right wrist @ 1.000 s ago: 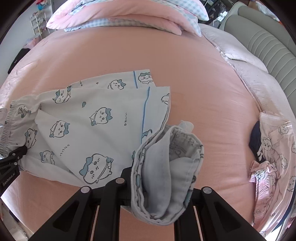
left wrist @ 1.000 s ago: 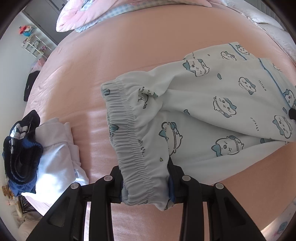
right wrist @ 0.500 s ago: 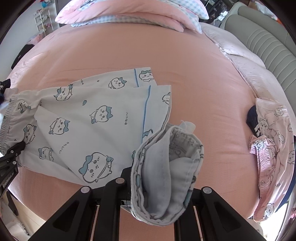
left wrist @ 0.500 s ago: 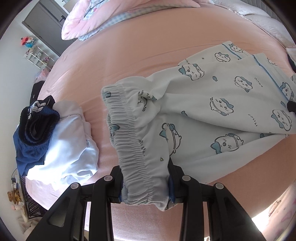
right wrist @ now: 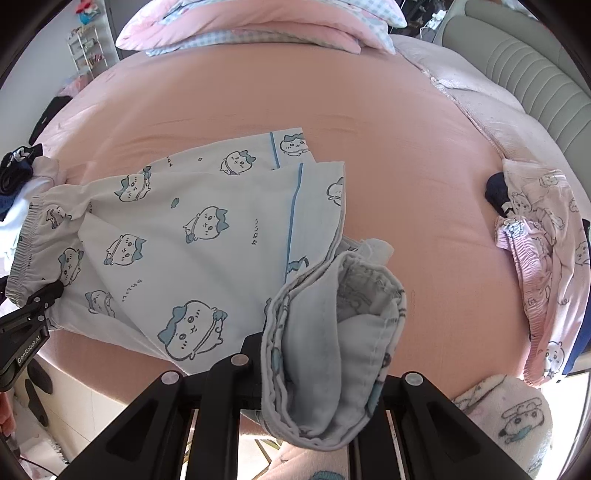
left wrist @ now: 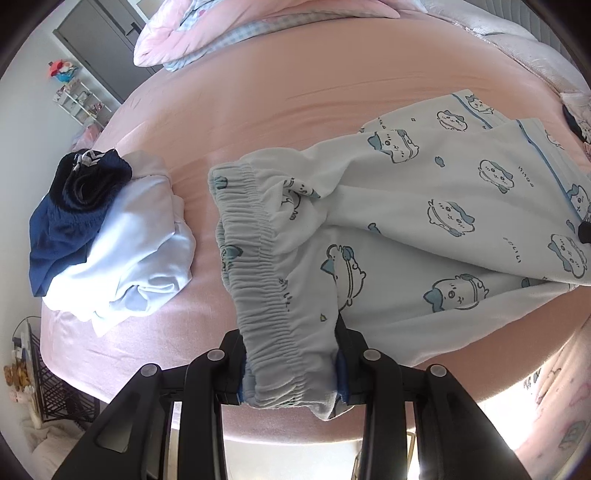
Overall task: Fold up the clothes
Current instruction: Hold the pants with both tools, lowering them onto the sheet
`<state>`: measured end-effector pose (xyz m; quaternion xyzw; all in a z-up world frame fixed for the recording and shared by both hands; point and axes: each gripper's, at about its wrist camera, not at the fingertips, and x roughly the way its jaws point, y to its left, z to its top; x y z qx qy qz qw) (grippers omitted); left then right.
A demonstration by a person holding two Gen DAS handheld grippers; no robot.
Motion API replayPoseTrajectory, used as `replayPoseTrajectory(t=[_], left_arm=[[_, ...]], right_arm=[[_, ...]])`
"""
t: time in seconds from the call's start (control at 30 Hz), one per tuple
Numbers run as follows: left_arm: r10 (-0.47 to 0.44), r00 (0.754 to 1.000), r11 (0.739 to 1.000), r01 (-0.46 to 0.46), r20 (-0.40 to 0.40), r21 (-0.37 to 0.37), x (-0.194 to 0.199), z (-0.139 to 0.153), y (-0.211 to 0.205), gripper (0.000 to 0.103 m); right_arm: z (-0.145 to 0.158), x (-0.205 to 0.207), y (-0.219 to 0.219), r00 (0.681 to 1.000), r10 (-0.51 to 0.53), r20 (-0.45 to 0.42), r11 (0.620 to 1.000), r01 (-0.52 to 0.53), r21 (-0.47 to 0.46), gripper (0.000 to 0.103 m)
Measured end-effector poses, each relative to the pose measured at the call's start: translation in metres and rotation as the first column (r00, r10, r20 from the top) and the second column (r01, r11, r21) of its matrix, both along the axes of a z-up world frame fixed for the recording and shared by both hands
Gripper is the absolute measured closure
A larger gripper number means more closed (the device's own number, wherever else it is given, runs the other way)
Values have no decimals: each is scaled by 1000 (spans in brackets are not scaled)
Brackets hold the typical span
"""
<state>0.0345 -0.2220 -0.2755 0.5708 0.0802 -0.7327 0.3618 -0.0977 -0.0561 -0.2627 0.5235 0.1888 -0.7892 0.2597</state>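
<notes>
White pyjama trousers (left wrist: 424, 221) printed with blue cartoon animals lie stretched across the pink bed (left wrist: 295, 92). My left gripper (left wrist: 291, 369) is shut on their gathered elastic waistband (left wrist: 258, 258). My right gripper (right wrist: 321, 354) is shut on the bunched leg hems (right wrist: 340, 317), whose grey inside faces the camera. In the right wrist view the trousers (right wrist: 177, 236) spread leftward to the left gripper (right wrist: 40, 299) at the bed's edge. A dark tip of the right gripper (left wrist: 584, 232) shows at the far right of the left wrist view.
A pile of white and navy clothes (left wrist: 110, 236) lies left of the waistband. Pink printed pyjamas (right wrist: 546, 258) sit at the bed's right edge. Pink pillows (right wrist: 251, 22) lie at the head, and a grey padded headboard (right wrist: 517, 66) stands at the right. Floor shows below the near edge.
Both grippers have pulled back toward the near bed edge with the trousers still held. More of the left clothes pile and the pink pyjamas has come into view.
</notes>
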Motion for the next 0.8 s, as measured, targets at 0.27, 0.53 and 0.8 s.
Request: replayPoseTrajectory(t=[0.27, 0.53, 0.8], left_arm=[[14, 1000, 1000, -14, -19, -19, 9, -3, -3, 72], [25, 999, 999, -25, -24, -29, 8, 2, 20, 72], [76, 994, 997, -75, -74, 16, 21, 5, 20, 72]], right_arm=[[1, 14, 4, 1000, -3, 8, 1000, 3, -22, 92], [-15, 12, 18, 999, -7, 42, 1000, 8, -26, 92], [-19, 7, 17, 998, -2, 60, 1000, 3, -29, 92]])
